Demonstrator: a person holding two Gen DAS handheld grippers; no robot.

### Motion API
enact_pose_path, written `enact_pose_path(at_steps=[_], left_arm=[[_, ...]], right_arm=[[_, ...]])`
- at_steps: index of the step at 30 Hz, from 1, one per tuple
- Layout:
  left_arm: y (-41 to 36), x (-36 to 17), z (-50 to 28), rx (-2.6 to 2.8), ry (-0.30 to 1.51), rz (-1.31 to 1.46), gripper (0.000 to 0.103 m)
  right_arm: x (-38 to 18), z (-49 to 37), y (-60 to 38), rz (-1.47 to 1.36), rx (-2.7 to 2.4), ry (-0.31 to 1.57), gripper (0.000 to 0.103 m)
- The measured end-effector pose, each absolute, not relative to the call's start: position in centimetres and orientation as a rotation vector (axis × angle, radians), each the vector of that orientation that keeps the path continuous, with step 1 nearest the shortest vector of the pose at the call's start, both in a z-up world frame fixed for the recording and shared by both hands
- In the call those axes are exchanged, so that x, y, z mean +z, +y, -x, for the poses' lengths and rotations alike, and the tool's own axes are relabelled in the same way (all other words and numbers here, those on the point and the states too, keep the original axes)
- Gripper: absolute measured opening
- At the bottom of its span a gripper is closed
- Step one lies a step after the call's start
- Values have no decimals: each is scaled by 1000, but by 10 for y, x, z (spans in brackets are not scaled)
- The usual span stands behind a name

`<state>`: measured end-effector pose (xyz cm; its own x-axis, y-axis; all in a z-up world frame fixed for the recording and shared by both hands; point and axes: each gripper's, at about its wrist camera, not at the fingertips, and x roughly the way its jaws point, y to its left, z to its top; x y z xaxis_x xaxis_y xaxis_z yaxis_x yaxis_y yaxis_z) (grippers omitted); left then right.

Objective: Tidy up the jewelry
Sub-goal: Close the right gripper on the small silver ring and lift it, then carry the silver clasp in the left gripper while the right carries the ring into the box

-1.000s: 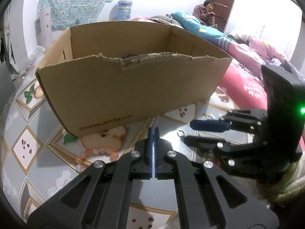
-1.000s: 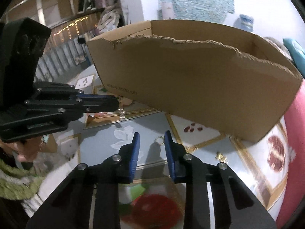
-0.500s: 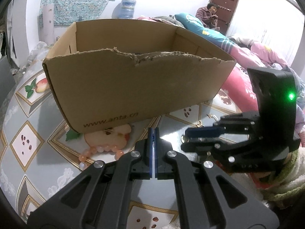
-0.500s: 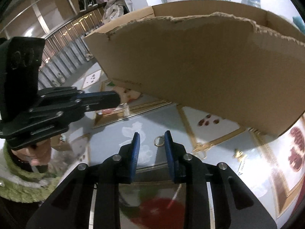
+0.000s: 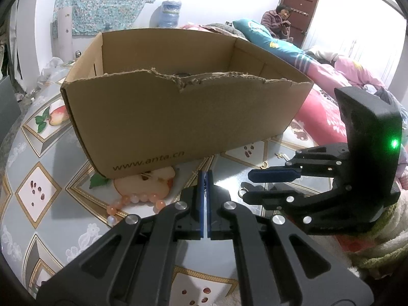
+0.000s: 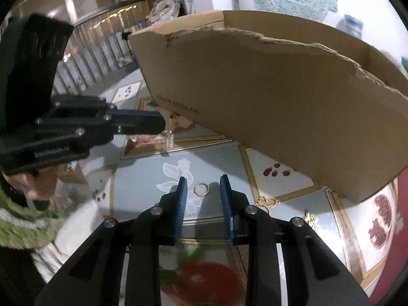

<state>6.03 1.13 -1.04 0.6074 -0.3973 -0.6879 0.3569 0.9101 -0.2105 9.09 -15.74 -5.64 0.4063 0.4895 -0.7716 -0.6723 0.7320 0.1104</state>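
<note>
Gold ring (image 6: 201, 188) lies flat on glossy counter (image 6: 142, 178), between spread blue pads of right gripper (image 6: 203, 195), not yet pinched; likely next pickup. Left gripper (image 6: 163, 125) pressed together, small dangling earring (image 6: 169, 139) hanging at tip, probably bound for cardboard box (image 5: 178, 117) behind. Pink bead bracelet (image 5: 137, 201) waits near box.

Printed "www.anta.cn" in dark letters on front wall of cardboard box (image 5: 178, 117), low near left corner, readable in left wrist view. Same print on box in right wrist view, blurred, not legible there. Embossed lettering on side of left gripper (image 6: 163, 125) body in right wrist view, too blurred to read. Green indicator light, no text, on right gripper (image 5: 248, 185) housing.
</note>
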Motion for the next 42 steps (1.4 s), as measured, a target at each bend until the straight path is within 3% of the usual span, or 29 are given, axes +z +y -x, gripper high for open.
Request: enact_pose_path(at_steps=[4, 5, 8, 11, 24, 28, 30, 36, 38, 42], left_arm=[[11, -10, -59, -436, 808, 53, 1], [11, -10, -60, -436, 807, 53, 1], [11, -10, -60, -436, 806, 53, 1], [11, -10, -60, -436, 806, 51, 1], [6, -1, -57, -432, 795, 27, 1], [5, -1, -57, -435, 797, 20, 1], [4, -1, -57, -435, 798, 17, 1], [6, -2, -60, -433, 804, 22, 1], [6, -4, -62, -433, 807, 23, 1], [6, -6, -64, -432, 812, 27, 1]], right_arm=[[-58, -86, -155, 299, 745, 866, 18], [-58, -85, -155, 306, 746, 864, 12], [-57, -86, -159, 292, 750, 868, 11], [-55, -86, -163, 282, 751, 867, 3], [-46, -83, -170, 261, 758, 848, 3], [-48, -85, -165, 310, 769, 841, 10], [-49, -90, -159, 336, 776, 829, 21], [-52, -96, -150, 413, 820, 829, 20], [-52, -100, -148, 413, 847, 838, 13], [-50, -104, -148, 400, 876, 842, 11]])
